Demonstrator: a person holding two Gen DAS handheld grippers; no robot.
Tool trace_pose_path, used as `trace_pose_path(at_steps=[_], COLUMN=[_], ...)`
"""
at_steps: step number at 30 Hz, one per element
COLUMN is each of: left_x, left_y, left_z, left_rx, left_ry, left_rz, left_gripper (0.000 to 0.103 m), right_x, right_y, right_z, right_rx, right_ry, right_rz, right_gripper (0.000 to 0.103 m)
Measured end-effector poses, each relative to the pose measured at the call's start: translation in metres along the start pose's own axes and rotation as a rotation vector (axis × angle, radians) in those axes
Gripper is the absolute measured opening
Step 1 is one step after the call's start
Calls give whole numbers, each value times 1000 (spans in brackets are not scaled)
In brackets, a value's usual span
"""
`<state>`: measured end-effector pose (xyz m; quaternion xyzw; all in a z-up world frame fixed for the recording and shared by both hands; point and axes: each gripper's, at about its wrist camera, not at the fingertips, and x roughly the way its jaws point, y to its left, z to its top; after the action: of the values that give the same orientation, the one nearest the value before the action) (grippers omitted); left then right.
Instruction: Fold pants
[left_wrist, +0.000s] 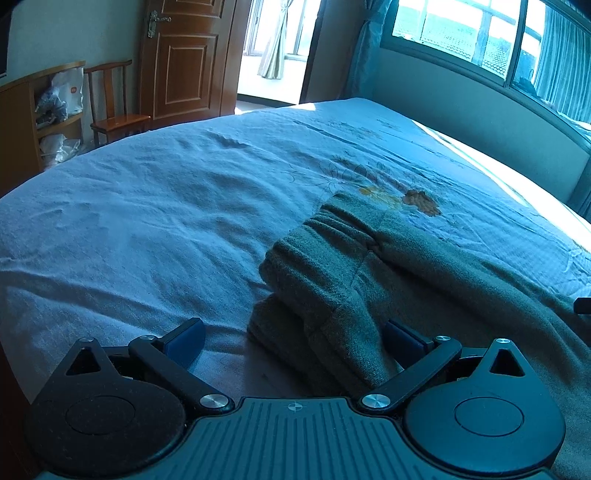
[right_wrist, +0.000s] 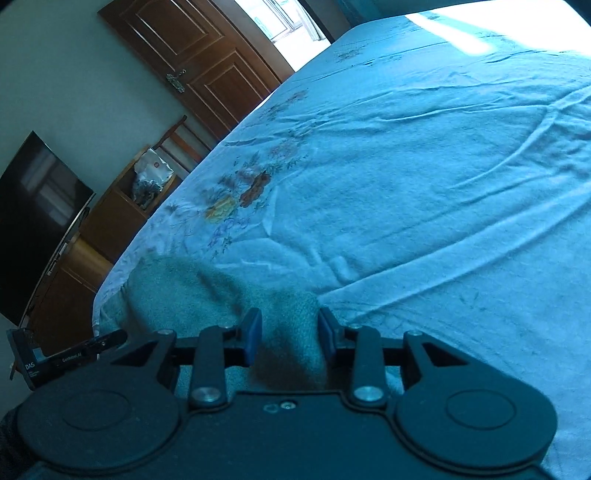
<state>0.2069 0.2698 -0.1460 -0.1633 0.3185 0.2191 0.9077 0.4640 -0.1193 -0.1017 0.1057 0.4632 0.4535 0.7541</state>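
Grey-green fleece pants (left_wrist: 369, 266) lie folded over on the blue bedsheet (left_wrist: 147, 221), waistband end toward the middle of the bed. My left gripper (left_wrist: 295, 339) is wide open and low over the bed, and a fold of the pants lies between its blue fingers (left_wrist: 188, 341). In the right wrist view the pants (right_wrist: 192, 291) bunch up in front of my right gripper (right_wrist: 290, 332). Its blue pads (right_wrist: 252, 334) press on a ridge of the fabric from both sides.
The sheet has an embroidered flower patch (left_wrist: 413, 197) just beyond the pants. A wooden chair (left_wrist: 114, 118), a shelf unit (left_wrist: 44, 110) and a door (left_wrist: 184, 59) stand past the far edge of the bed. A window (left_wrist: 480, 33) is on the right. A dark TV (right_wrist: 33, 221) hangs beside the bed.
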Motion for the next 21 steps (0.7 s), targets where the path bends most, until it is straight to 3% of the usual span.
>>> trace_pose_path(at_steps=[2,4,6,9,11,14,16,18,21], left_x=[1,1,0,6,7,-2,-20,-32,-29], left_y=[-1,-1,-3,-3,2,2,-1,-7,-24], left_z=[1,2,2,-5,-7,-2,1,3,-2], left_rx=[25,31,47,82,74,56,72,101,179], left_ry=[-2,-16,-44,-34,-34,-35,-100,-129,-121], left_rz=[5,18,33,32,18,18,28,14,-13], left_gripper=[102,101,101,102,102,102,102,102,102], right_x=[2,-5,-12,14,15,-14,-47,-73,-88], right_y=[15,29,30,17,19,29,36,39,43], right_z=[1,4,8,-6,-12,-13,-21,-36,-67], right_rx=[-64,-119,-122,-167,-194,-131,-109,-75,-64], right_ry=[-10,-64,-120,-26,-60,-167,-258,-288,-262], right_rz=[-43,-75,-113,-264,-293,-311,-305,-283,-259], right_gripper=[3,1,0,0,1,3,3,6,6])
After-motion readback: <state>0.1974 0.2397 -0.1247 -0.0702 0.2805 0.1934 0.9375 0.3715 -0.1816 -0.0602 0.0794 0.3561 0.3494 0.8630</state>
